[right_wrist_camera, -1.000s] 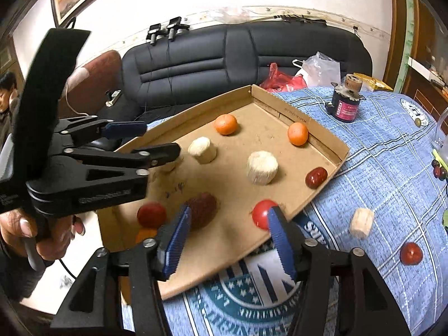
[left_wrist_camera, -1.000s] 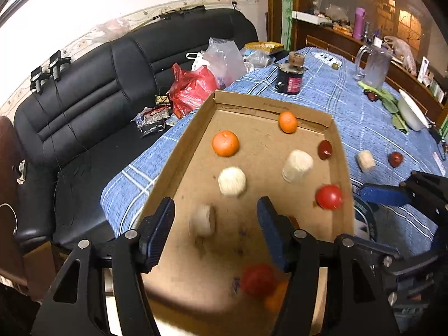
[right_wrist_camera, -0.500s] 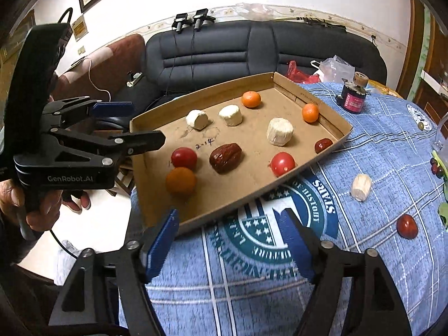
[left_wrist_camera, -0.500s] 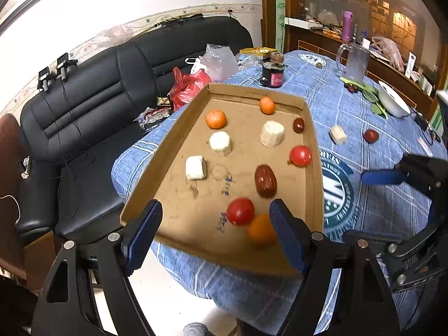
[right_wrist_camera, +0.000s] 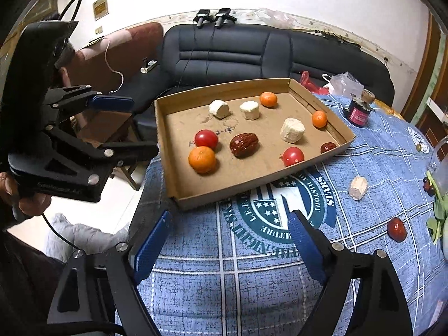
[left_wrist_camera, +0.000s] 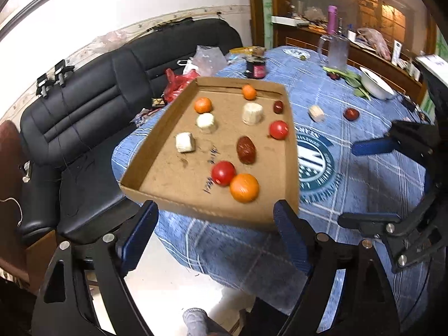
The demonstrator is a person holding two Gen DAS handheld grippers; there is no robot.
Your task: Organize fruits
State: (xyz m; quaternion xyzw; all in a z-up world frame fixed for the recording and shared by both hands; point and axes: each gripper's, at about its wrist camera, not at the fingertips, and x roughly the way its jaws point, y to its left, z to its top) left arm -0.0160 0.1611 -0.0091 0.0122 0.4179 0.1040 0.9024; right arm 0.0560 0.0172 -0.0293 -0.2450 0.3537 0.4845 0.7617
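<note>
Grippers (left_wrist_camera: 215,221) (right_wrist_camera: 228,233) farther back from tray (right_wrist_camera: 252,190) than before, jaws opening, empty.

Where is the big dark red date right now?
In the right wrist view, the date lies mid-tray, right of a tomato and an orange.

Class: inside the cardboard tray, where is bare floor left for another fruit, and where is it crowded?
Free: the cardboard tray floor along its near wall and near-left corner, before the orange. Crowded: orange, tomato and date bunch together mid-tray.
</note>
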